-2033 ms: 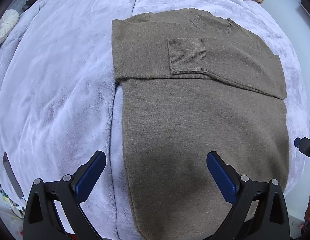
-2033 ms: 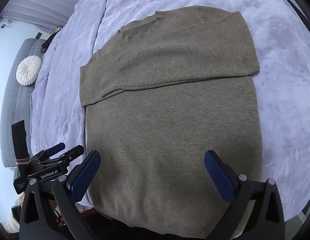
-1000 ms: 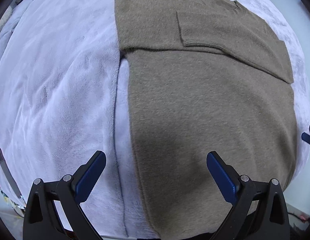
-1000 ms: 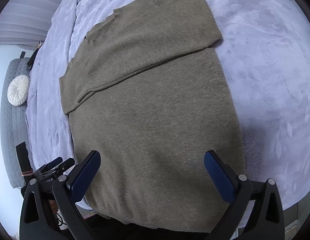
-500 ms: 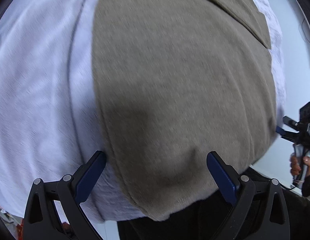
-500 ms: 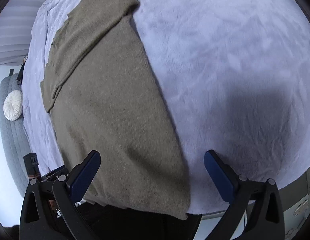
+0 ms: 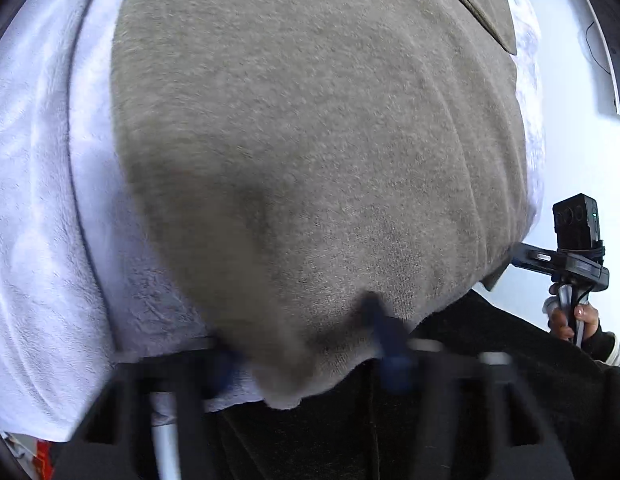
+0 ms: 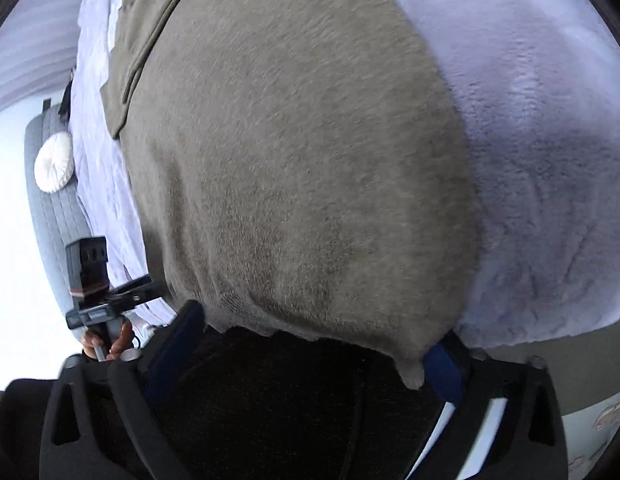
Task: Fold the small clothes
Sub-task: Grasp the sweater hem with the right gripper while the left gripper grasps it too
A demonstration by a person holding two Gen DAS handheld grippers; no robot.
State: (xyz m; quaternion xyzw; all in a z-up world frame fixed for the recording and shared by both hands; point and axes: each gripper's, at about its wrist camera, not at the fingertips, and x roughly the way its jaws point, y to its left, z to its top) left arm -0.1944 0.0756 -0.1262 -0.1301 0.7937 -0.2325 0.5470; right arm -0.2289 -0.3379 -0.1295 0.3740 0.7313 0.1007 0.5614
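An olive-brown sweater (image 7: 310, 140) lies flat on a lavender fleece blanket (image 7: 38, 200), its sleeves folded across the chest at the far end. My left gripper (image 7: 306, 352) is at the sweater's near left hem corner. Its jaws are closing, blurred, with the hem bunched between them and a gap still showing. In the right wrist view the sweater (image 8: 290, 160) fills the middle. My right gripper (image 8: 310, 356) is at the near right hem corner. Its jaws are closing but still wide, and the corner hangs against the right finger (image 8: 445, 368).
The bed edge runs just under both grippers, with the person's dark clothing (image 7: 429, 420) below it. Each view shows the other gripper held by a hand (image 7: 565, 320) (image 8: 110, 340). A round white cushion (image 8: 54, 162) rests on a grey quilted headboard (image 8: 50, 216).
Both grippers came down and forward from over the sweater's body to its near hem at the bed edge. Both sets of jaws narrowed from fully wide, the left far more.
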